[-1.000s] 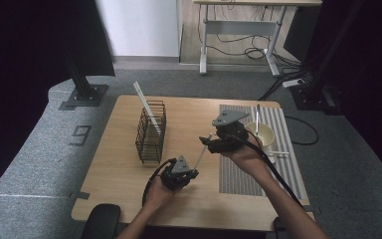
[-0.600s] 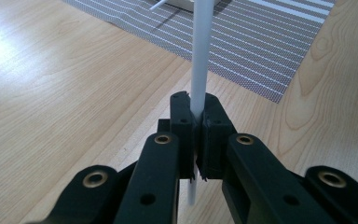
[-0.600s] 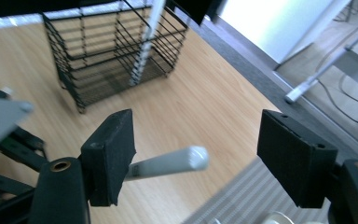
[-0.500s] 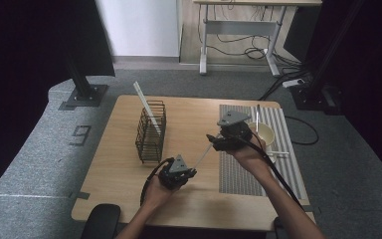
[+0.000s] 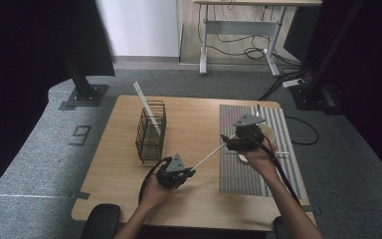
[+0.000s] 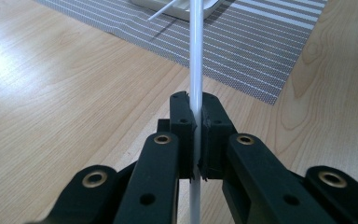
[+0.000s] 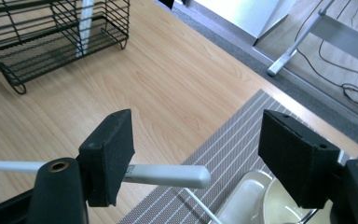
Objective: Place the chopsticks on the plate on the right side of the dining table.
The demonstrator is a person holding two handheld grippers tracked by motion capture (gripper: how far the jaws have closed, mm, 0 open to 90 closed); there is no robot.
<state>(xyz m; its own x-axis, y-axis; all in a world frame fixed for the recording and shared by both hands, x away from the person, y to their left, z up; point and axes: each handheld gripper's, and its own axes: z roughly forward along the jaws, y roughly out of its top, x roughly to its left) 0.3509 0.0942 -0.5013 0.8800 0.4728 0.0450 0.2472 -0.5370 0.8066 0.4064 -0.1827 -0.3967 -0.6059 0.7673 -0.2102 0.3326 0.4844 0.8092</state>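
My left gripper (image 5: 191, 172) (image 6: 196, 135) hovers over the wooden table's near middle, shut on a thin white rod (image 5: 210, 155) (image 6: 196, 70). The rod slants up and right toward the striped mat (image 5: 258, 169). Over the mat's left edge my right gripper (image 5: 228, 141) (image 7: 198, 142) stands open. In the right gripper view the rod's rounded end (image 7: 168, 176) pokes into the gap just past the left pad, with the right pad far from it.
A black wire basket (image 5: 150, 133) (image 7: 51, 42) stands at the table's left middle with a white flat stick (image 5: 146, 105) (image 7: 85, 23) leaning in it. A pale bowl (image 5: 269, 134) and a white dish (image 7: 244, 198) sit on the mat (image 7: 242, 135) by my right hand.
My right hand has sunk toward the mat and drifted a little right, with its jaws around the rod's far end. The left hand and the basket have kept still.
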